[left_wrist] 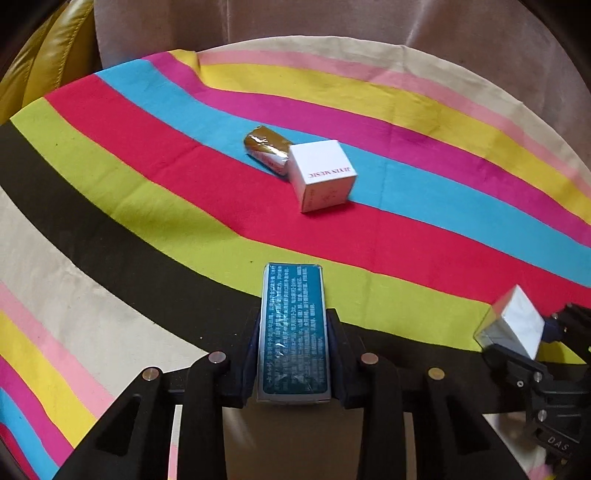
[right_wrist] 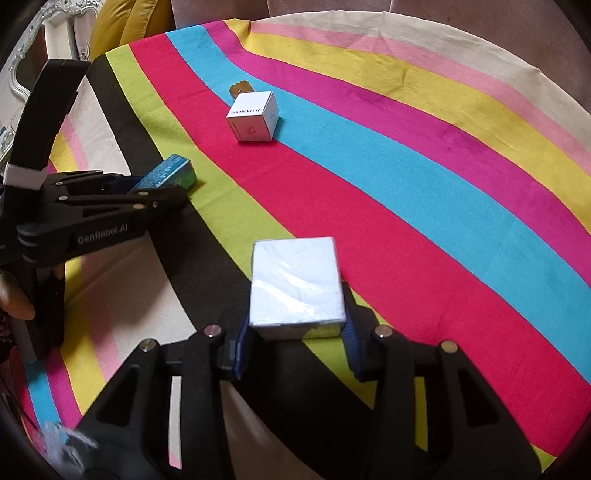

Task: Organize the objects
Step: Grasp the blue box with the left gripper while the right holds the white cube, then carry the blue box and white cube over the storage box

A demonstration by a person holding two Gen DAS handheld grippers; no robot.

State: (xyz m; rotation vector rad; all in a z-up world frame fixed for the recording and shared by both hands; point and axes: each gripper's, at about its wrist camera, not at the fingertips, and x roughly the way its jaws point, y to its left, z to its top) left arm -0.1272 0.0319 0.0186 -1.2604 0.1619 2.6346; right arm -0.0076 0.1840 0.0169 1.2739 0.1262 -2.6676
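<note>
My left gripper (left_wrist: 293, 354) is shut on a narrow teal box (left_wrist: 293, 332) with white print, held above the striped cloth (left_wrist: 147, 155). It also shows in the right wrist view (right_wrist: 147, 186), with the teal box (right_wrist: 171, 171) in it. My right gripper (right_wrist: 295, 332) is shut on a pale blue box (right_wrist: 295, 284); it shows at the right edge of the left wrist view (left_wrist: 517, 332), holding the pale blue box (left_wrist: 511, 323). A white cube box (left_wrist: 321, 175) (right_wrist: 253, 116) lies on the cloth ahead, touching a gold foil packet (left_wrist: 264, 151) (right_wrist: 242, 88).
The striped cloth (right_wrist: 406, 184) covers a round table. A yellow leather seat (left_wrist: 48, 48) (right_wrist: 122, 26) and a beige backdrop (left_wrist: 258, 22) stand beyond the far edge. An ornate white frame (right_wrist: 48, 29) is at the far left.
</note>
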